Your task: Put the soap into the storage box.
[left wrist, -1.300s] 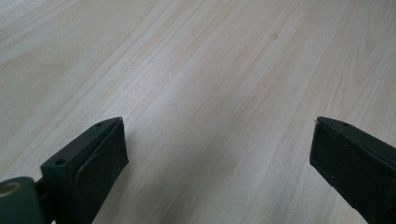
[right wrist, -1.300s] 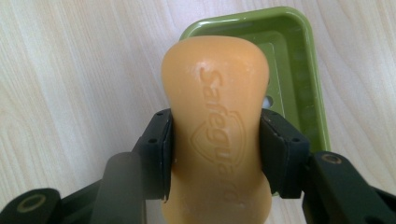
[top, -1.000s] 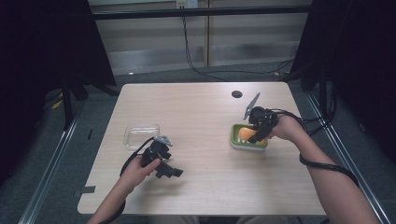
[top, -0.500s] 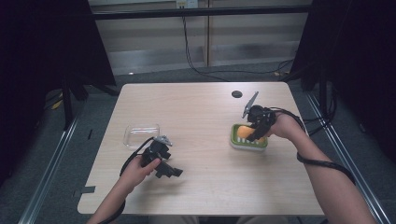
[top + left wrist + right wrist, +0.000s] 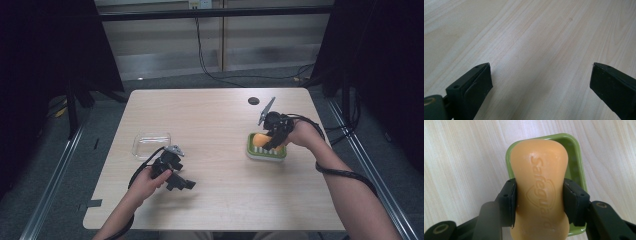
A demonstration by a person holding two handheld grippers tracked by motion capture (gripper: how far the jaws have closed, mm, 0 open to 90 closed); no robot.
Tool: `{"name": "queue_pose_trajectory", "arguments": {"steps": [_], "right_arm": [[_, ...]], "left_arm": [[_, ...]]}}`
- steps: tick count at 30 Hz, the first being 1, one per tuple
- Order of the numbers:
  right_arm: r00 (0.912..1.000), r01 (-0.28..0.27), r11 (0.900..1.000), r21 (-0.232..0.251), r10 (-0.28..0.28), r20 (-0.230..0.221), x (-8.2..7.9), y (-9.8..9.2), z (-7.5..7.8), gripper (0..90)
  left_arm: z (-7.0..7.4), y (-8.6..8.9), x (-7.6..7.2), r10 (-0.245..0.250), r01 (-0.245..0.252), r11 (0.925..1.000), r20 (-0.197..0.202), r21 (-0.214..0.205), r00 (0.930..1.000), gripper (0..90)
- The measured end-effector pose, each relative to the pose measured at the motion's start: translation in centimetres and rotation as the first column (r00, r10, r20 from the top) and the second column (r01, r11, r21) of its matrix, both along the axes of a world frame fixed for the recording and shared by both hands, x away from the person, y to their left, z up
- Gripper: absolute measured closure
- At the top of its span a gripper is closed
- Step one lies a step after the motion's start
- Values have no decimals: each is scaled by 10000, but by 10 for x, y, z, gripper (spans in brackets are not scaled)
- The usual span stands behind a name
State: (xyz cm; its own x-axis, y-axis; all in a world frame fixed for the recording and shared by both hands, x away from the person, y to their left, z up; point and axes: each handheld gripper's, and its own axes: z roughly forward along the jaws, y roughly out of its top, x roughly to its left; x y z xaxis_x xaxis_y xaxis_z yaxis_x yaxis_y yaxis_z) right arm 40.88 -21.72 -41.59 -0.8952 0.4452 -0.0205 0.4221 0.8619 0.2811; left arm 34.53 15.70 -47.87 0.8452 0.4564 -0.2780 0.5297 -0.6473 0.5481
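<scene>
An orange bar of soap [image 5: 539, 185] marked Safeguard sits between the jaws of my right gripper [image 5: 539, 195], which is shut on its waist. The soap [image 5: 260, 139] hangs over a green soap dish [image 5: 265, 151] at the right of the table; in the right gripper view the dish [image 5: 574, 157] shows behind and under the bar. Whether the soap touches the dish I cannot tell. My left gripper [image 5: 180, 182] rests low over the table at the front left, open, with bare wood between its wide jaws [image 5: 541, 80].
A clear plastic lid or tray [image 5: 151, 144] lies on the table just behind the left hand. A dark round hole [image 5: 253, 101] sits near the table's far edge. Cables trail from both grippers; the wooden table [image 5: 215, 200] has bare room in the middle.
</scene>
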Motion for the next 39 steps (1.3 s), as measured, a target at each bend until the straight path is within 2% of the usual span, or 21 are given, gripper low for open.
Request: {"name": "queue_pose_trajectory", "arguments": {"steps": [13, 25, 26, 27, 29, 31, 33, 34, 35, 37, 38, 39], "right_arm": [[9999, 160, 9999, 3, -160, 6, 4, -2, -3, 500], [9999, 89, 9999, -74, -88, 83, 6, -4, -7, 500], [9999, 140, 9999, -99, -140, 91, 5, -4, -8, 500], [9999, 115, 9999, -81, -114, 63, 5, -4, -8, 500], [9998, 174, 9998, -57, -174, 10, 5, -4, -10, 500], [9999, 138, 9999, -71, -138, 32, 5, -4, -12, 500], [10000, 83, 9999, -128, -83, 7, 6, -4, -14, 500], [10000, 64, 9999, -125, -64, 28, 6, -4, -15, 500], [10000, 9, 9999, -109, -9, 77, 6, -4, -16, 499], [10000, 19, 9999, -112, -18, 24, 6, -4, -16, 500], [10000, -39, 9999, -147, 40, 39, 7, -4, -17, 499], [9999, 103, 9998, -197, -103, -29, 6, -4, -17, 499]], "left_arm": [[0, 0, 0, -11, 11, 10000, -24, -15, 10000, 40], [0, 0, 0, -9, 9, 10000, -49, 2, 10000, 40], [0, 0, 0, -21, 21, 10000, -43, 82, 10000, 40], [1, 2, 2, -345, 344, 9988, 47, 344, 9994, 40], [0, 2, 2, -328, 328, 9991, -9, 262, 9995, 40], [-1, 0, 0, 72, -72, 10000, -107, -42, 9999, 41], [-1, 0, 0, 69, -69, 10000, -65, -41, 10000, 40], [0, 3, 3, -353, 351, 9989, 41, 321, 9994, 40], [0, 3, 3, -396, 394, 9987, 41, 321, 9992, 40], [0, 2, 2, -341, 341, 9991, 2, 264, 9994, 40], [-1, 1, 1, -45, 45, 10000, -82, 86, 10000, 40], [-1, 1, 1, -65, 66, 9999, -76, 101, 9999, 40]]}}
